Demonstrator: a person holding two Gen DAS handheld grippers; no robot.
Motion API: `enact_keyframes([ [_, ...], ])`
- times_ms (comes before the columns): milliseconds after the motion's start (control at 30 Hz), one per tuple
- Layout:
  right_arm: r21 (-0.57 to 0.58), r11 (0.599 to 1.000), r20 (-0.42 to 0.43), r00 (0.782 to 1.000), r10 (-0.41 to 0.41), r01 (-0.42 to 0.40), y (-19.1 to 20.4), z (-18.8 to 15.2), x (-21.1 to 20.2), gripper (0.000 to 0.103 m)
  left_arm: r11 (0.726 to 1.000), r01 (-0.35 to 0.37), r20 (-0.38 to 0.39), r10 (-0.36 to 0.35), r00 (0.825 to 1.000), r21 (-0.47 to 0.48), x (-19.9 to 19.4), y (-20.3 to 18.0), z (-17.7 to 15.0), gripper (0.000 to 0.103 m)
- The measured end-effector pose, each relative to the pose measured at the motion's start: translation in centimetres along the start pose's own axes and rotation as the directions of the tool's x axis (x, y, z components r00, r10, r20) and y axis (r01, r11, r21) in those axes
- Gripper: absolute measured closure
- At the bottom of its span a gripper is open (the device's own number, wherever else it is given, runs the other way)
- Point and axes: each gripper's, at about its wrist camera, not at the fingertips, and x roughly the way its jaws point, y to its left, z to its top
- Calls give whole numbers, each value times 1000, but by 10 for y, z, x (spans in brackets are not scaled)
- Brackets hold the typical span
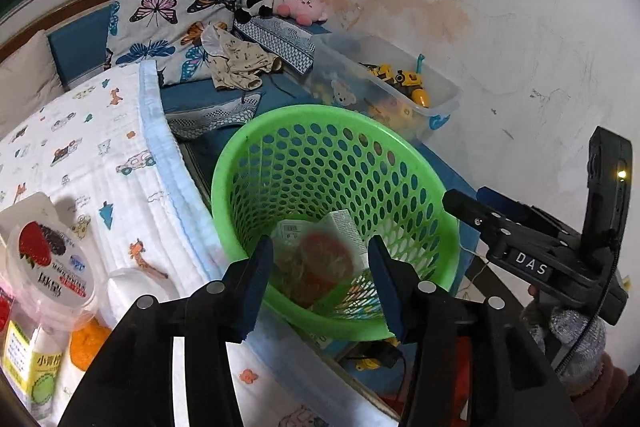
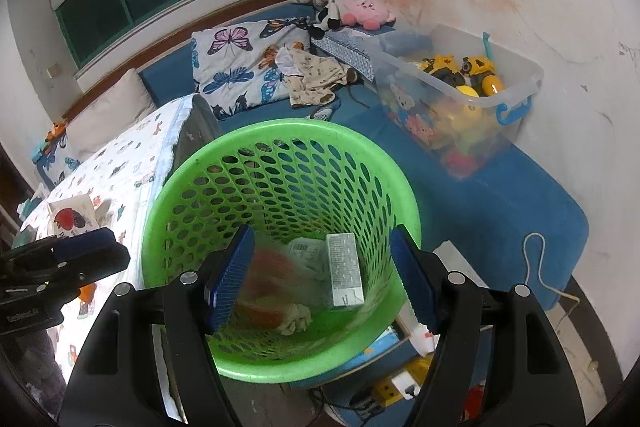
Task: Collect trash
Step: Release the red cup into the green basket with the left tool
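A green perforated basket (image 1: 224,163) (image 2: 160,211) stands beside the cloth-covered table. Inside lie a white carton (image 1: 346,227) (image 2: 344,271), a clear wrapper with red contents (image 1: 320,263) (image 2: 272,279), a printed label (image 2: 306,251) and a crumpled tissue (image 2: 296,319). My left gripper (image 1: 320,287) (image 2: 108,247) hangs open over the basket's mouth; the blurred wrapper shows below, between its blue pads, untouched. My right gripper (image 2: 324,279) (image 1: 468,197) is open above the basket too, with nothing held.
The table's white patterned cloth (image 1: 100,167) carries a strawberry-lidded cup (image 1: 48,259), a bottle (image 1: 32,359) and an orange object (image 1: 86,347). A clear toy bin (image 1: 400,87) (image 2: 460,87) sits on the blue cushion behind. A power strip (image 2: 400,383) and cables lie on the floor.
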Motion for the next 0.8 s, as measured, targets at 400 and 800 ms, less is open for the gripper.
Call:
enact_keyframes([
  [400,-46,996,11,997,83,-82,37,-18,-28,28,991,-133,102,136,986,-31,-75,22,-38,54],
  [800,-114,978,-12,984,177,-177,101,-41,-41,23,941,-298,133,320,938,-162,-140,87,-105,44],
])
